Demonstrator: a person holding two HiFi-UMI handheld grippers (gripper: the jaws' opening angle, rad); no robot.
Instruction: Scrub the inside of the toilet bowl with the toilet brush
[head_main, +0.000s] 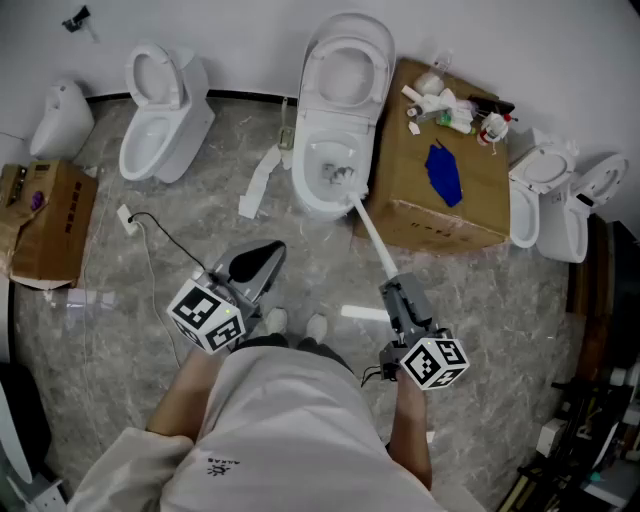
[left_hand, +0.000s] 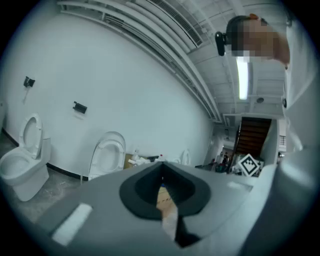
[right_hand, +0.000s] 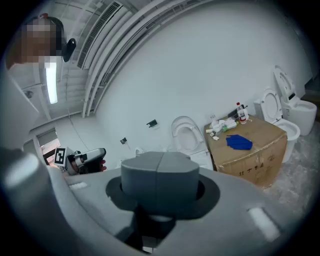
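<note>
— As seen from the head view, pinched in the right gripper (head_main: 392, 287)?
— Clamped on the thin white rod of the toilet brush (head_main: 368, 228); bristle end far off, inside the glossy oval toilet bowl (head_main: 312, 200), left of a cardboard box (head_main: 440, 220).
— From the left gripper view?
— Left gripper (left_hand: 161, 167): smooth grey, pressed together at the tips, holding nothing.
— From the right gripper view?
— Blocky grey halves, seam to seam, closed over a pale bit of handle.

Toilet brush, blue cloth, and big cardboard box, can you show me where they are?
toilet brush (head_main: 372, 238): head view, on the middle of its white handle.
blue cloth (head_main: 443, 173): head view, on its middle.
cardboard box (head_main: 482, 195): head view, on the bare top, right of the cloth.
</note>
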